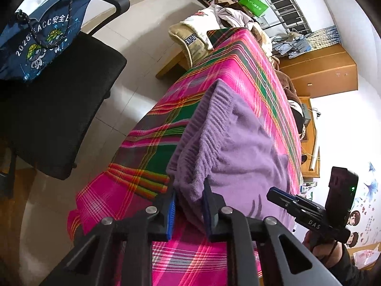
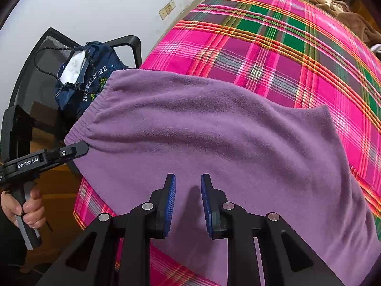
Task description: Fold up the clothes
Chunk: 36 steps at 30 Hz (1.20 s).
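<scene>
A purple fleece garment (image 1: 238,147) (image 2: 214,131) with a ribbed elastic waistband lies spread on a bed covered by a pink, green and orange plaid sheet (image 1: 166,119) (image 2: 285,47). My left gripper (image 1: 189,212) (image 2: 83,146) is shut on the waistband corner at the bed's edge, bunched fabric filling the gap between its fingers. My right gripper (image 2: 188,202) (image 1: 273,191) hovers just above the garment's middle, open a little, with only its shadow between the blue pads (image 2: 170,200).
A black office chair (image 1: 59,107) (image 2: 31,71) with a navy drawstring bag (image 1: 42,35) (image 2: 90,83) stands beside the bed. A pillow and clothes (image 1: 190,38) are piled at the far end beside a brown blanket (image 2: 345,12). Wooden furniture (image 1: 321,71) stands beyond. A hand (image 2: 28,205) holds the left gripper's handle.
</scene>
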### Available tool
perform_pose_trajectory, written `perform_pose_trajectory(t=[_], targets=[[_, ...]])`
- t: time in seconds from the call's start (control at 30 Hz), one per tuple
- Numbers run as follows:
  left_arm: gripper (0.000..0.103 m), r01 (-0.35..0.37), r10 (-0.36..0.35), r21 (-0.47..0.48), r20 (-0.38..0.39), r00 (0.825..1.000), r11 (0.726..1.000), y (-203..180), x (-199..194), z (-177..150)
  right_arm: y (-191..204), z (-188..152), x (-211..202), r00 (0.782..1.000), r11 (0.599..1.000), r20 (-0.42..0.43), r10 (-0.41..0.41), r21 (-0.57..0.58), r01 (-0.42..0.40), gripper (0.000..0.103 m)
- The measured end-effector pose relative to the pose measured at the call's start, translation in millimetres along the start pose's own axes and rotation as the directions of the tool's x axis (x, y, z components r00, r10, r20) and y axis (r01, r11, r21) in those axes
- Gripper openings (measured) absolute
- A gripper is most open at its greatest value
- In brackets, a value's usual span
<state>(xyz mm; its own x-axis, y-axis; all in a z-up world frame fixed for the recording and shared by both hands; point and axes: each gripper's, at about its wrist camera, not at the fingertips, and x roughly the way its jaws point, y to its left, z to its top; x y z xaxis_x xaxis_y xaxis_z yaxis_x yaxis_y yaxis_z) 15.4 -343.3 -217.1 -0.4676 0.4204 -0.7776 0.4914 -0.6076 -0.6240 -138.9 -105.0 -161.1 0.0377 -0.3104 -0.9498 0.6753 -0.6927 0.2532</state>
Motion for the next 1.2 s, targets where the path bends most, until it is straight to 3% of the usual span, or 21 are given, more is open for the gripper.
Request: perform_pose_trajectory(t=[0.23,0.63,0.9,1.2], targets=[[0.023,0.022,-0.023,-0.032,-0.013,1.000,0.999,10,5,1,-2,3,3,1.000,1.000,-0.001,-0.002,-0.001,0.002,0.022],[0.029,-0.014,0.013,-0.026,-0.020,1.000,1.000,7,11,3,-13,13,1,1.000,1.000,0.026,-0.017,0.024,0.016,0.022],[0.021,-0.024,0.024,-0.009,-0.028,0.999,1.000,-1,3,6,-25,22,-3,0.998,0.998,0.048,-0.027,0.052,0.025,0.022],[0.020,0.003,-0.002,0.032,-0.023,1.000,0.999,-13,-7,7,-55,46,3,0.998,0.996,0.054,-0.029,0.081,0.024,0.022]])
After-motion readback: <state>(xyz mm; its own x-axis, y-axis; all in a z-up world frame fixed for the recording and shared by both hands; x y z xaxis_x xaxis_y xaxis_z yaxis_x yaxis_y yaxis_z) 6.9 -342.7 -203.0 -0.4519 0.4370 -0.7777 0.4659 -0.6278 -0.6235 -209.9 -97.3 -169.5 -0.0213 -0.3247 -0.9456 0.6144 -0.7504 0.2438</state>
